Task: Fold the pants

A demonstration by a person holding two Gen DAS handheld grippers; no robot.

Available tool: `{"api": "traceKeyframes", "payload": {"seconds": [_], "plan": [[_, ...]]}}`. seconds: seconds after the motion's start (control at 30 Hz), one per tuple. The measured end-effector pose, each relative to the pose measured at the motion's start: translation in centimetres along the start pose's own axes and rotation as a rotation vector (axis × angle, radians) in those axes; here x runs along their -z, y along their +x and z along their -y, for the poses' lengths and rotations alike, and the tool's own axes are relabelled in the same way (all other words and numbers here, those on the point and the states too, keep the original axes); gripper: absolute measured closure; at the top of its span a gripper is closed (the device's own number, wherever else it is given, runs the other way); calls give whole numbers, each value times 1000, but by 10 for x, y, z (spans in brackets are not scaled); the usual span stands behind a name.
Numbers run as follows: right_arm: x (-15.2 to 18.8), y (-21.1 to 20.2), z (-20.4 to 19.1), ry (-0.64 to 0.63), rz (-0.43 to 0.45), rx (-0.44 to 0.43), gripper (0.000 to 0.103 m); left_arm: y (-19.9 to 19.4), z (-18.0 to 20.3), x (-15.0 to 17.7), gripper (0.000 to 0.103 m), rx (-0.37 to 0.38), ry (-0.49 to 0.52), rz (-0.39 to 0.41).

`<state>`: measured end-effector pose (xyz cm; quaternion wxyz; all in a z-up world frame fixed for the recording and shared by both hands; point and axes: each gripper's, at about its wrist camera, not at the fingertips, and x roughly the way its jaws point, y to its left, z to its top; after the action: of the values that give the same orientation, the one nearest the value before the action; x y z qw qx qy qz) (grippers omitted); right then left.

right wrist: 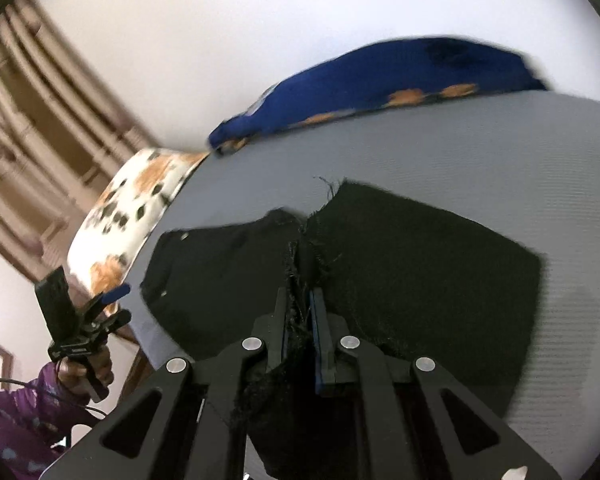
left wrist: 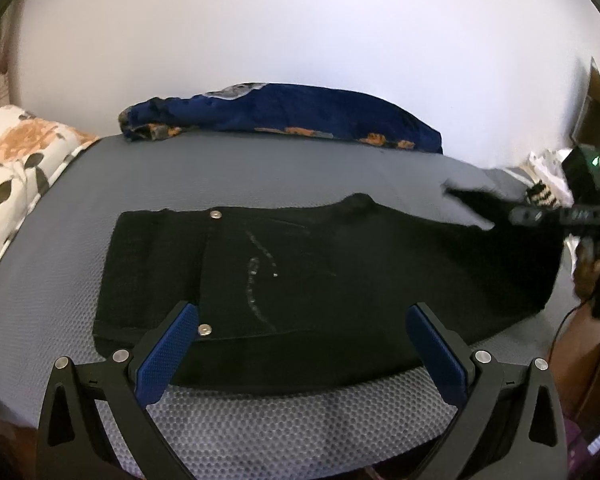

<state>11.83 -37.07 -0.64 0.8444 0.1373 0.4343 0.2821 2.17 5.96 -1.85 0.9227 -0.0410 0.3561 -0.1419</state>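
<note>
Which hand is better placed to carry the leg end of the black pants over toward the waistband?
Right. Its tool is already shut on the black pants' frayed hem; the left tool hangs open, holding nothing.

Pants (left wrist: 300,280) lie on the mat (left wrist: 260,176) — blanket (left wrist: 292,116) behind them at the far edge, pillow (left wrist: 16,168) at the left, left gripper (left wrist: 300,344) over the near edge.

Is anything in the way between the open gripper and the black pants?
Nothing visible. The left gripper hangs open just above the near edge of the black pants, with only bare grey mat beneath it.
</note>
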Motion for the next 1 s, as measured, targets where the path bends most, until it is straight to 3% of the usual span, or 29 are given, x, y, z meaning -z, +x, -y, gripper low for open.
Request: {"api": "traceKeyframes", "payload": {"seconds": [0.13,0.3,0.6,1.0], "plan": [[10,58,-29,43,-41,-60,94,1,-13,3,0,21,-59,-4],[22,100,-51,41,-88,-30,94,1,-20,6,0,36,-87,-5],[27,110,-56,113,-43,-51,93,9,-26,11,0,73,-123,-26],[32,137,-64,118,-92,-50,92,16,-26,16,0,74,-125,-47]]}}
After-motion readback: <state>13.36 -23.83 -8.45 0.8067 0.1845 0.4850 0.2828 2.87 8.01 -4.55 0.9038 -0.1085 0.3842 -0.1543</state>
